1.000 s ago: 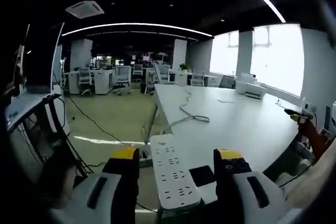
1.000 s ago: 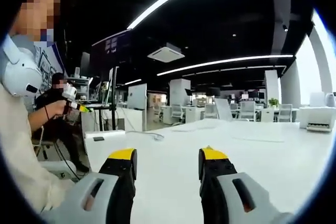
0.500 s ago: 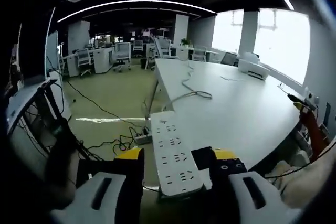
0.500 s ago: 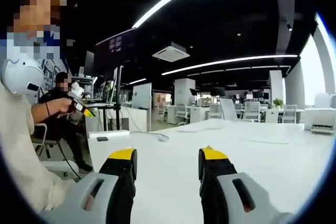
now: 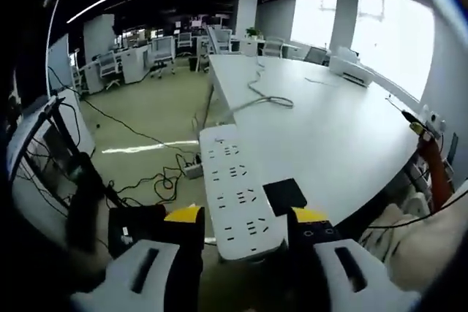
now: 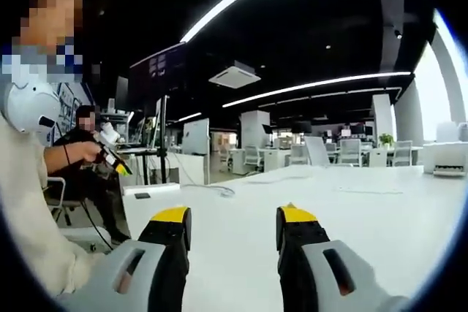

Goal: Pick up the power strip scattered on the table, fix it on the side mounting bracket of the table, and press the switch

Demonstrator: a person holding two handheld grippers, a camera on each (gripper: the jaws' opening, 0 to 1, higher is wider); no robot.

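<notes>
Left gripper [image 5: 245, 218] hanging off the near corner of the white table [image 5: 344, 144], jaws spread and straddling the near end of the white power strip [image 5: 235, 189], contact not discernible. Power strip lying along the tabletop's left edge, a black pad [image 5: 285, 195] touching its right side. Grey cable [image 5: 269, 98] trailing toward the far edge. Right gripper [image 6: 229, 226] hovering over bare tabletop, jaws released, grasping nothing.

Each hand-held gripper, left [image 5: 243, 226] and right [image 6: 231, 226], has two black jaws capped with yellow tips, mounted on light grey moulded housings. Each housing carries a dark oblong slot on its upper face. The person [image 6: 25, 210] wears a cream long-sleeved garment.
</notes>
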